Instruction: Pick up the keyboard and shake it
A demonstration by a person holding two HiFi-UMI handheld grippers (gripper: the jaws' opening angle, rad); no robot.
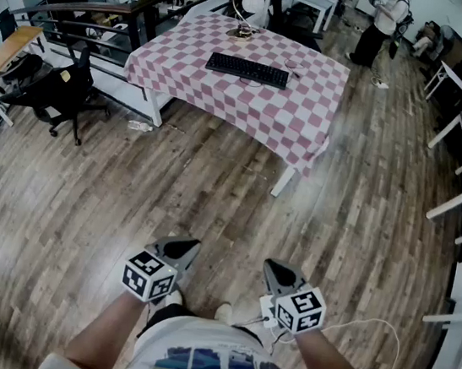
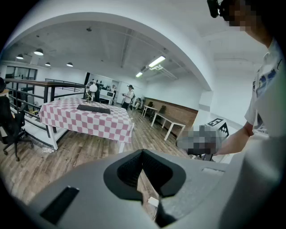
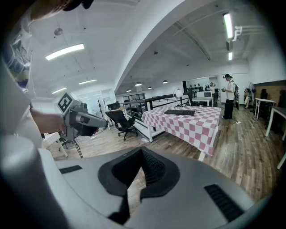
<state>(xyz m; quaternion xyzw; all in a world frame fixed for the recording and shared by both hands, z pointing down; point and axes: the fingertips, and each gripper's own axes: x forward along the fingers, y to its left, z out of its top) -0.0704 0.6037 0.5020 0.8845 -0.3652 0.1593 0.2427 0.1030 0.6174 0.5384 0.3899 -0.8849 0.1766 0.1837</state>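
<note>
Head view: carrying the grey plastic left tongs [image 1: 184, 248] and grey plastic right tongs [image 1: 280, 272] low at the waist, well apart from the flat black rectangular keyboard [image 1: 247, 70] lying about mid-top of the pink-and-white checked cloth-covered bench [image 1: 300, 121], likely just an approach posture. Left gripper view: tongs closed on nothing, pointed roughly toward that keyboard [image 2: 94, 108], untouched. Right gripper view: likewise closed and empty, keyboard [image 3: 180, 112] flat on the bench; no container made out anywhere.
</note>
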